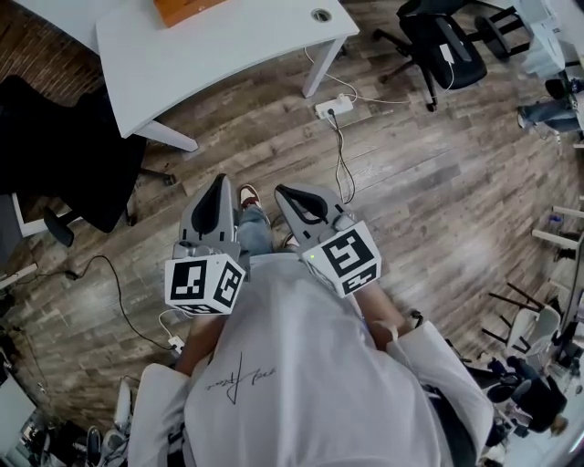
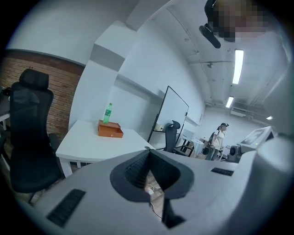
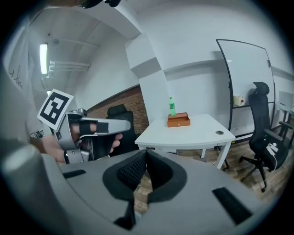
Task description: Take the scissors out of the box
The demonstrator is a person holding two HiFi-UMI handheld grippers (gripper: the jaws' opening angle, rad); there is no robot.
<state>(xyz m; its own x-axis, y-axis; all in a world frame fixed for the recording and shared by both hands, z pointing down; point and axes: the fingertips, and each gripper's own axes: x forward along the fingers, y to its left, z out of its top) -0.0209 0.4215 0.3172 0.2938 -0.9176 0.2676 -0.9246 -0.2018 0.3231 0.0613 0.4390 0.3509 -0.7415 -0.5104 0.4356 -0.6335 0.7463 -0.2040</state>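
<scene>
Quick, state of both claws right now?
Left claw: closed, holding nothing.
Right claw: closed, holding nothing.

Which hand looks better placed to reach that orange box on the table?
Left, narrowly: the left gripper lines up nearer the box; the right gripper sits farther aside. Both shut and empty.

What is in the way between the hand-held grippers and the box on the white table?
Nothing visible does. Open floor lies between the left hand-held gripper, the right hand-held gripper and the table. The box sits in the open; no scissors show.
</scene>
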